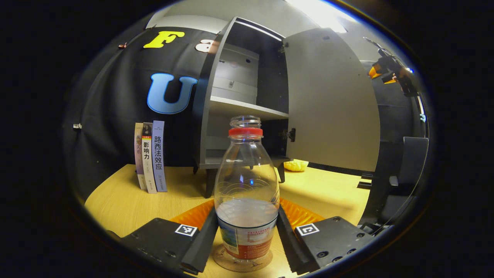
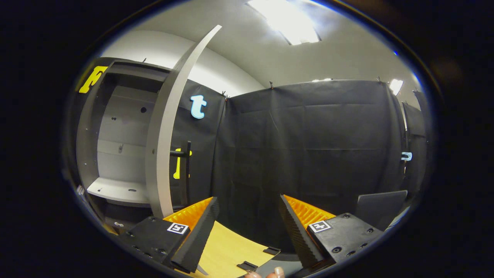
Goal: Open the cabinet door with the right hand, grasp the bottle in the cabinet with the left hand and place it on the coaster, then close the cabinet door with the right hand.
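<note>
Left gripper [image 1: 247, 239] is closing around a clear plastic bottle [image 1: 247, 193], with both fingers pressing against its lower sides near the label. That bottle is standing upright on a round coaster [image 1: 242, 263], which is lying on the wooden table [image 1: 119, 200]. It is carrying a red ring at the neck, no cap is showing on top, and a little water is sitting in its lower part. Behind the bottle, the gray cabinet [image 1: 216, 112] is standing on the table with its door [image 1: 332, 104] hanging wide open to the right. Three books [image 1: 151, 156] are standing upright just left of the cabinet, and a yellow object [image 1: 296, 165] is lying on the table past the cabinet's legs. Right gripper [image 2: 247, 231] is hanging open with nothing between its fingers, beside the edge of the door [image 2: 170, 131] and facing the booth's dark cloth wall [image 2: 308, 154].
</note>
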Demonstrator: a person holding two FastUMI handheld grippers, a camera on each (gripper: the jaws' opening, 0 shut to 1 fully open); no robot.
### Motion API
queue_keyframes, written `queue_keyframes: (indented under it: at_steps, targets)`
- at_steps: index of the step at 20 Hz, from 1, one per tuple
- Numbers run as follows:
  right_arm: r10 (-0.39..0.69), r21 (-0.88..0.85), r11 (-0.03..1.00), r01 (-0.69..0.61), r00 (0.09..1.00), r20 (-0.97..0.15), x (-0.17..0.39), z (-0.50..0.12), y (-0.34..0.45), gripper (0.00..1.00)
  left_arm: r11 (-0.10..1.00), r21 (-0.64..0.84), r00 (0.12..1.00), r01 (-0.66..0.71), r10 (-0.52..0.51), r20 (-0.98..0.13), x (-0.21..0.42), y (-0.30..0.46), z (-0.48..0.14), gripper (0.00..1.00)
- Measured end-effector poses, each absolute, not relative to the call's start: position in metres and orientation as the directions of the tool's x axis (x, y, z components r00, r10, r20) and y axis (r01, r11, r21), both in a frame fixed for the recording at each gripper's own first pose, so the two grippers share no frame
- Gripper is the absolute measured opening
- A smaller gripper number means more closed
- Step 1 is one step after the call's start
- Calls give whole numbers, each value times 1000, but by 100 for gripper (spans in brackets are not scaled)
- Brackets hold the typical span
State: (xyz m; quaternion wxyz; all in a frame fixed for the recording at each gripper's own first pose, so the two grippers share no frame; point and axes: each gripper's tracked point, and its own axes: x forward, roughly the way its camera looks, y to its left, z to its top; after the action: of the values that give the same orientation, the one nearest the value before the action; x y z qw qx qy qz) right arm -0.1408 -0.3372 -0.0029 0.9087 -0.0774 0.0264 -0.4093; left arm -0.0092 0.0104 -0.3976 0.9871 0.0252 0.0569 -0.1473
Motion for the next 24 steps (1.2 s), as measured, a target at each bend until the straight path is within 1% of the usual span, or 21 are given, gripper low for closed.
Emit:
queue_keyframes:
  at_steps: [2, 5, 9, 10, 12, 14, 17, 19, 21, 24]
  targets:
    - [-731, -161, 671, 724, 682, 17, -143, 3, -335, 97, 957, 60, 955, 284, -278, -102, -8, 11, -395, 79]
    - [-709, -177, 692, 700, 705, 16, -145, 5, -329, 97, 960, 77, 959, 270, -260, -111, -7, 15, -398, 80]
    - [-709, -164, 695, 700, 705, 7, -145, 3, -331, 97, 961, 22, 952, 274, -268, -145, -7, 11, -404, 81]
    - [-711, -156, 694, 703, 703, 3, -144, 2, -332, 97, 963, 17, 954, 270, -264, -144, -8, 11, -404, 88]
    - [-715, -149, 692, 707, 699, -4, -145, 1, -335, 97, 969, 38, 962, 242, -235, -136, -4, 17, -401, 95]
    - [-719, -154, 687, 710, 695, -1, -144, 1, -335, 97, 971, 55, 965, 233, -224, -136, 2, 21, -396, 95]
    - [-725, -158, 680, 716, 689, 1, -144, 0, -335, 97, 968, 57, 964, 244, -235, -124, 4, 18, -377, 95]
    - [-733, -159, 673, 722, 681, -8, -144, 0, -336, 97, 963, 36, 958, 266, -261, -119, 3, 12, -359, 95]
    - [-740, -148, 667, 730, 673, -16, -141, 0, -338, 97, 960, 15, 954, 280, -277, -112, 3, 8, -337, 95]
    - [-740, -111, 668, 736, 673, 6, -145, 7, -336, 98, 956, -1, 951, 292, -290, -107, 2, 0, -299, 95]
